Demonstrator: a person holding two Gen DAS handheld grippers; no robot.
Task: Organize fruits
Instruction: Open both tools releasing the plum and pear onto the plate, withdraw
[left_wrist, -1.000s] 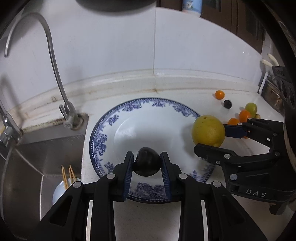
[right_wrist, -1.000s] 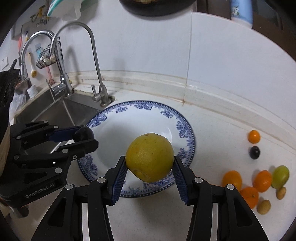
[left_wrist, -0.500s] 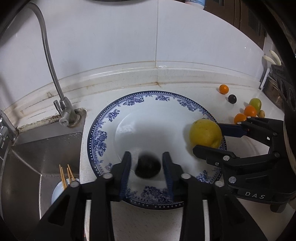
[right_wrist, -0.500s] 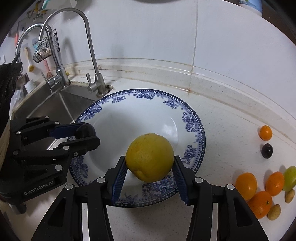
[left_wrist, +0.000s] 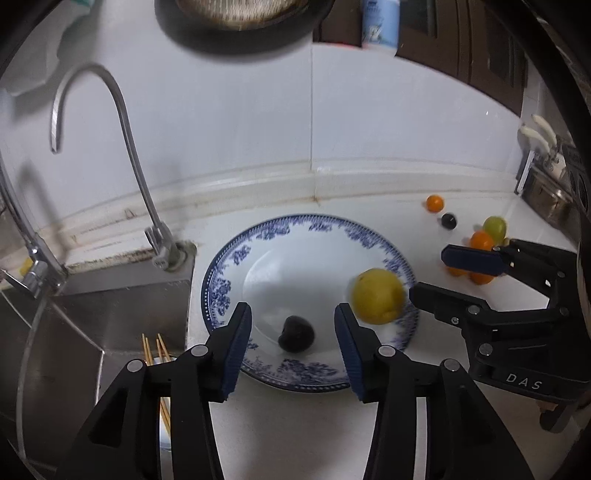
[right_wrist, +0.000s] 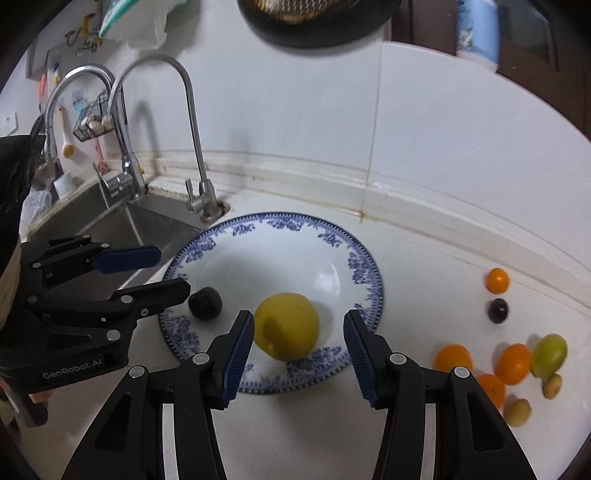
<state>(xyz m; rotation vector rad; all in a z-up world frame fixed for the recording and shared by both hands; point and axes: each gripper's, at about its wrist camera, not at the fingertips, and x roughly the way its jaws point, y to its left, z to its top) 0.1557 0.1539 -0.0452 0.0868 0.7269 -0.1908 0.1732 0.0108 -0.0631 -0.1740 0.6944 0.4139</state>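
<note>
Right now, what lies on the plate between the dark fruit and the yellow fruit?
Nothing: in the right wrist view, only bare white plate shows between the dark fruit and the yellow fruit. They sit apart, not touching.

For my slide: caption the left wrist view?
Open left gripper above dark fruit and yellow fruit on plate.

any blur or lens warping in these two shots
Left wrist view: the yellow fruit is smeared at its edge, and the wall ledge bows from fisheye. Right wrist view: sharper, though the ledge curves there too and the blue bottle streaks.
</note>
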